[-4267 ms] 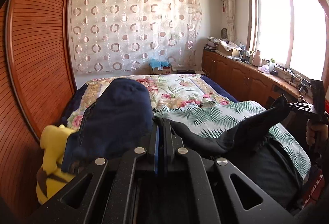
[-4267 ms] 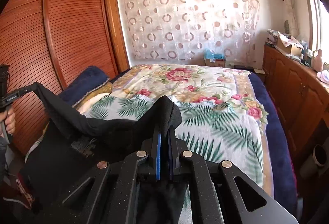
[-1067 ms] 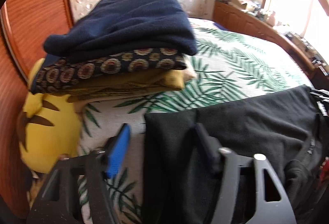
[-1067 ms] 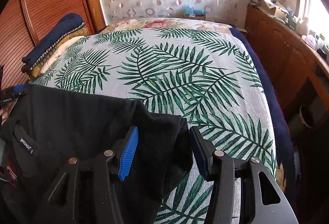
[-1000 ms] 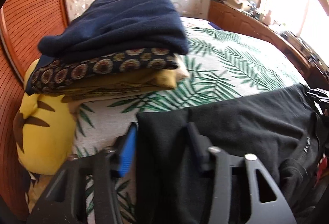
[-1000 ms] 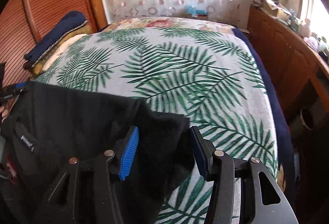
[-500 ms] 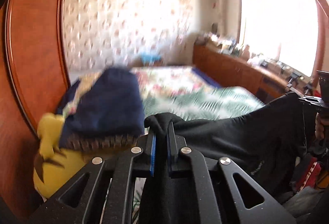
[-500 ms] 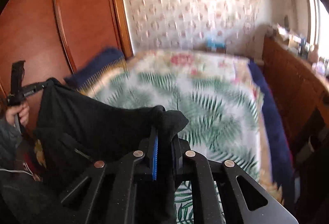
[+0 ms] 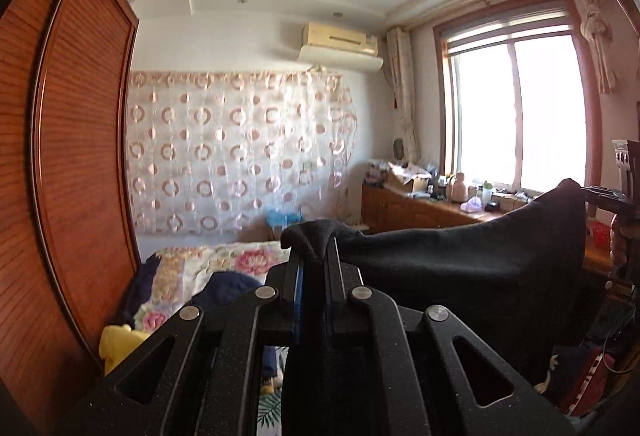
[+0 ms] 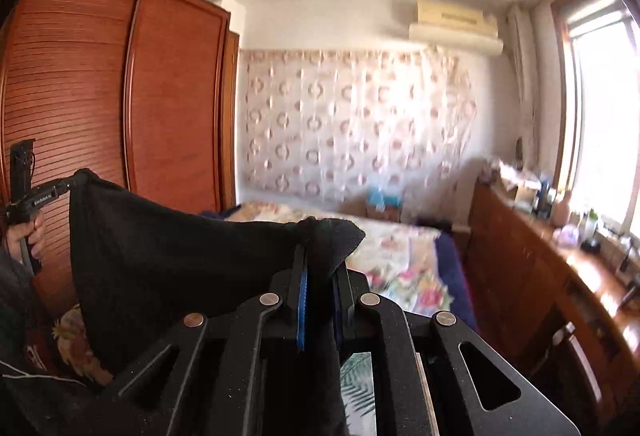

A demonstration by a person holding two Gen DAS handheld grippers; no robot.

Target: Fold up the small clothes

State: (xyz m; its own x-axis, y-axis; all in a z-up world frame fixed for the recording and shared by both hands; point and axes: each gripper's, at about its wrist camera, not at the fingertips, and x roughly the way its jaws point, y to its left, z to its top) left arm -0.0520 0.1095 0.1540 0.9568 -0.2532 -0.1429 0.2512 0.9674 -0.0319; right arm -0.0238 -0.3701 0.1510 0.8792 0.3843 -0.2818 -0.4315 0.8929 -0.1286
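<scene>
**Left wrist view: black garment held up, much hidden**

The left gripper [image 9: 312, 268] is clamped on one corner of the black garment [image 9: 460, 268]; the right gripper [image 10: 320, 276] pinches the other corner, cloth stretched between them in the air. The garment's lower part is cut off behind both gripper bodies, type unclear. The bed [image 10: 400, 256] beyond the fingers is mostly blocked. The folded pile [image 9: 228, 286] left of the left gripper is partly hidden. The background is blurred.

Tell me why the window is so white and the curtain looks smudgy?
Left wrist view: sun floods the window, washing it out white, while the dotted curtain is fairly sharp. Right wrist view: the curtain and bed are smeared by motion blur; the wardrobe bends from the fisheye lens.
</scene>
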